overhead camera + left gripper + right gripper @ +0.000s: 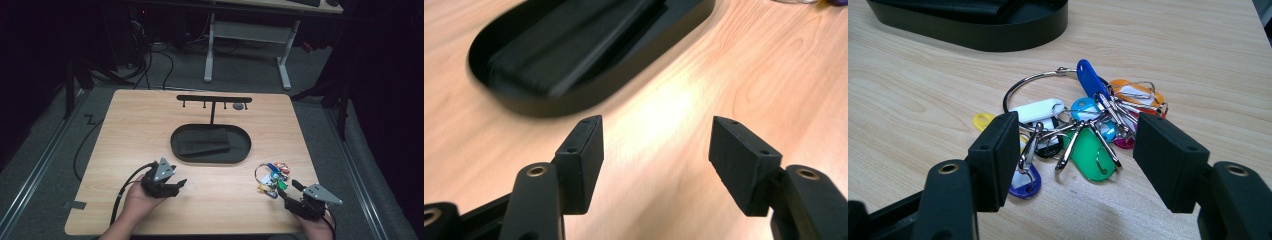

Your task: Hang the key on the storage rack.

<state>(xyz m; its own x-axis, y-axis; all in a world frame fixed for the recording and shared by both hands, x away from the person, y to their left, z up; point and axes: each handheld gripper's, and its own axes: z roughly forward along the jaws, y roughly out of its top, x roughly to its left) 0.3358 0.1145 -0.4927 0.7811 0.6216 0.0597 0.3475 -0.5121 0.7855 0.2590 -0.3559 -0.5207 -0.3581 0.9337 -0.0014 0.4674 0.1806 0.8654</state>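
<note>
Tray [180, 150] holds black pad [202, 141]; right gripper [1075, 145], jaws wide, straddles key bunch [1083, 125] near tray; left gripper [656, 145] open, empty.

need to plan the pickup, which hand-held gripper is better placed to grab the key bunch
Right. The right hand-held gripper has open jaws flanking the key bunch on the table. The left hand-held gripper, also open, faces bare wood near the black tray.

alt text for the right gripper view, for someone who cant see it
A bunch of coloured key tags on a metal ring lies on a wooden table, just ahead of the open right gripper, whose two black jaws stand either side of it without touching. The rim of a black oval tray crosses the top.
</note>
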